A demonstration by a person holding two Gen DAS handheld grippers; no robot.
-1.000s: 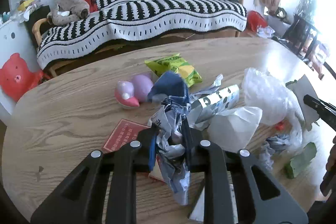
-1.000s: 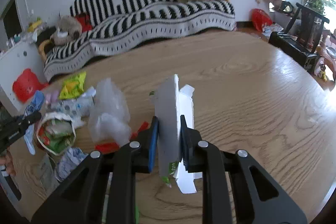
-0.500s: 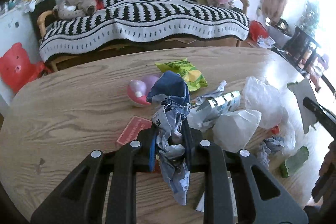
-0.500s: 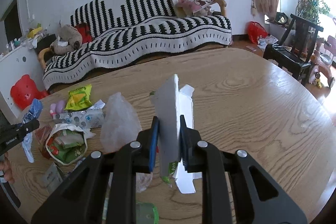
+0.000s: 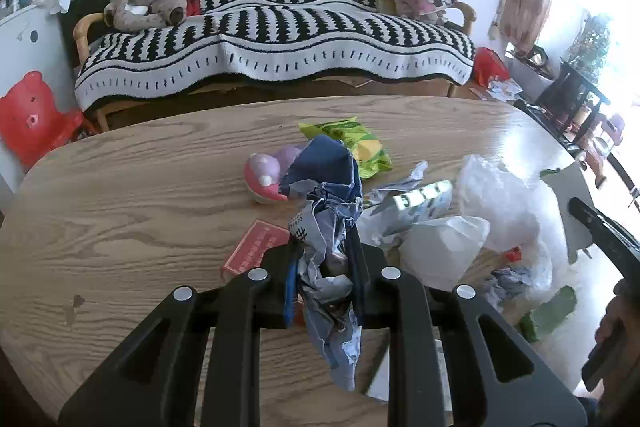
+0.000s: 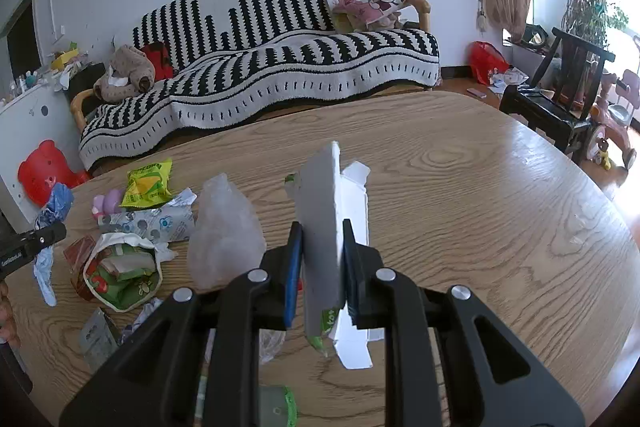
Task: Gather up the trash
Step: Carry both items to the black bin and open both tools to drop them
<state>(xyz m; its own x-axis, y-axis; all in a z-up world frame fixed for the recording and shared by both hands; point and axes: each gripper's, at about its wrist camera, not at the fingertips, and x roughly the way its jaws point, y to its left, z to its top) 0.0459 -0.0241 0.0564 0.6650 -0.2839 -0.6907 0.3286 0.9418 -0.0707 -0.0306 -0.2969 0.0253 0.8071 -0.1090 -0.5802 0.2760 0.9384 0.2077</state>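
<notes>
My left gripper [image 5: 323, 259] is shut on a crumpled blue and silver wrapper [image 5: 326, 211], held above the wooden table [image 5: 140, 195]. My right gripper [image 6: 320, 247] is shut on a flattened white carton [image 6: 324, 223], upright between the jaws, above the table [image 6: 480, 207]. Trash lies on the table: a yellow-green snack bag [image 5: 352, 143], a clear plastic bag [image 5: 496, 203], a silver printed wrapper [image 5: 420, 199], a red card [image 5: 256, 247] and a white bag of green wrappers [image 6: 120, 267]. The left gripper with its wrapper also shows at the right wrist view's left edge [image 6: 44, 231].
A pink and purple toy [image 5: 268, 175] sits on the table by the snack bag. A black-and-white striped sofa [image 5: 280, 39] stands behind the table. A red bear stool [image 5: 32, 111] is at left, a dark chair [image 6: 560, 107] at right.
Both grippers have risen and pulled back from the table with their loads still held; the trash pile looks smaller and farther in both views.
</notes>
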